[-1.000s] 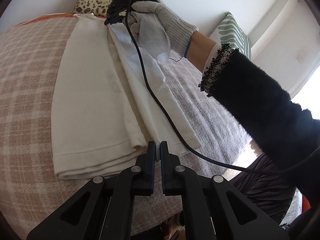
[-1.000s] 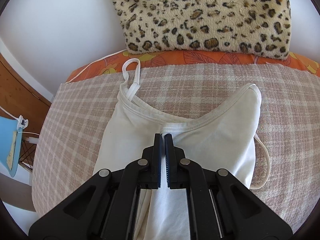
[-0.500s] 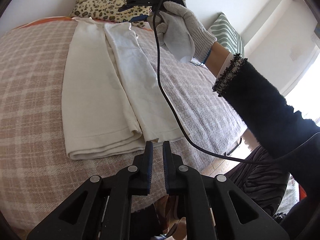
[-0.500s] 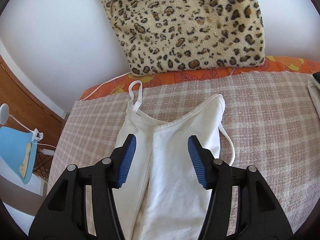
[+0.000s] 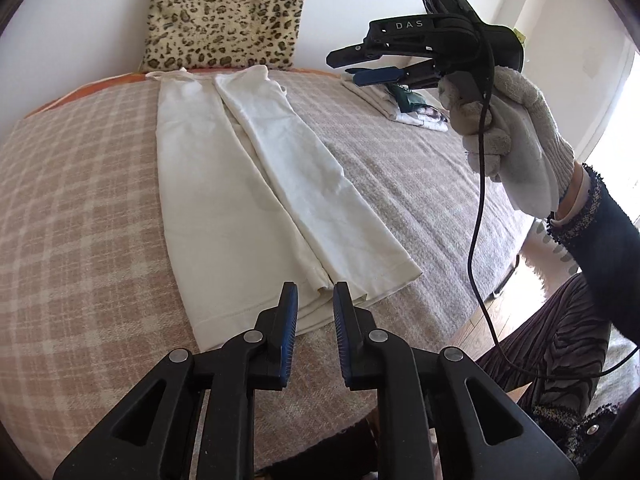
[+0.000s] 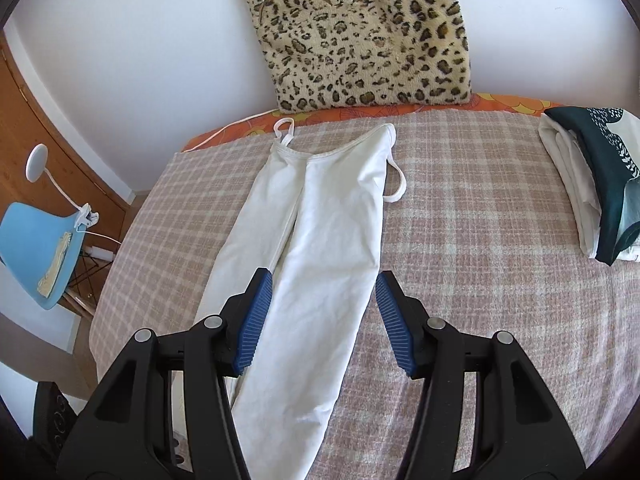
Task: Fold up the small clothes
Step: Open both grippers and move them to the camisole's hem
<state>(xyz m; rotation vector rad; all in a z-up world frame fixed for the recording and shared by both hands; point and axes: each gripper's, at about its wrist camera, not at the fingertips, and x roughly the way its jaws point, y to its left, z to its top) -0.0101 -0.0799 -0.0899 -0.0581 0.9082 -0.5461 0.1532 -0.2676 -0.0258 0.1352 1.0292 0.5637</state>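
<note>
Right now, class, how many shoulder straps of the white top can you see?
2: one strap at the top's far-left corner near the leopard cushion, one strap looping out right. None seems hidden.

Daylight's doing all the work here, and both views look bright and sharp to us. In the left wrist view it blows out to pure white at the right edge, past the grey knit-gloved right hand (image 5: 516, 136). Shadows on the pink-and-beige checked blanket (image 6: 460, 220) stay soft. We get heavy fisheye bending and dark vignetted corners.
</note>
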